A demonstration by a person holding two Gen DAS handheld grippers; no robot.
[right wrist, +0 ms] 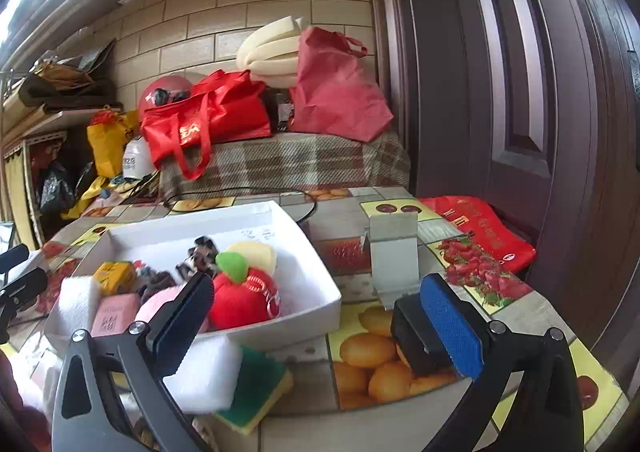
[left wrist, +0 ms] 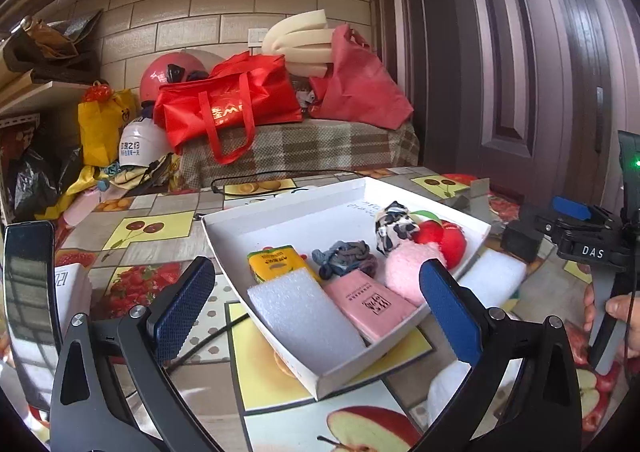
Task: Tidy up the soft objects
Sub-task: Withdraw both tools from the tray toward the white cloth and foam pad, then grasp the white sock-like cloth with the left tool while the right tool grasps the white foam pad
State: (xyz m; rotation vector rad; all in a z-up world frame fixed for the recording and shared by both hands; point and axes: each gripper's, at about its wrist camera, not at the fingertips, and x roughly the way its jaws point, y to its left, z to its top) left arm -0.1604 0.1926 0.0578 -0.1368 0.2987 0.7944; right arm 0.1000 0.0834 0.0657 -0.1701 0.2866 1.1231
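A white cardboard tray sits on the table and holds a white foam block, a pink packet, a yellow packet, a grey scrunchie, a black-and-white scrunchie, a pink plush ball and a red plush apple. My left gripper is open over the tray's near end. My right gripper is open and empty by the tray's right edge. Below it lie a white foam block, a green-yellow sponge and a black block.
A grey metal stand is on the fruit-patterned tablecloth right of the tray. A red bag lies at the table's right edge. A black cable runs behind the tray. Red bags sit on a plaid bench beyond. A dark door is on the right.
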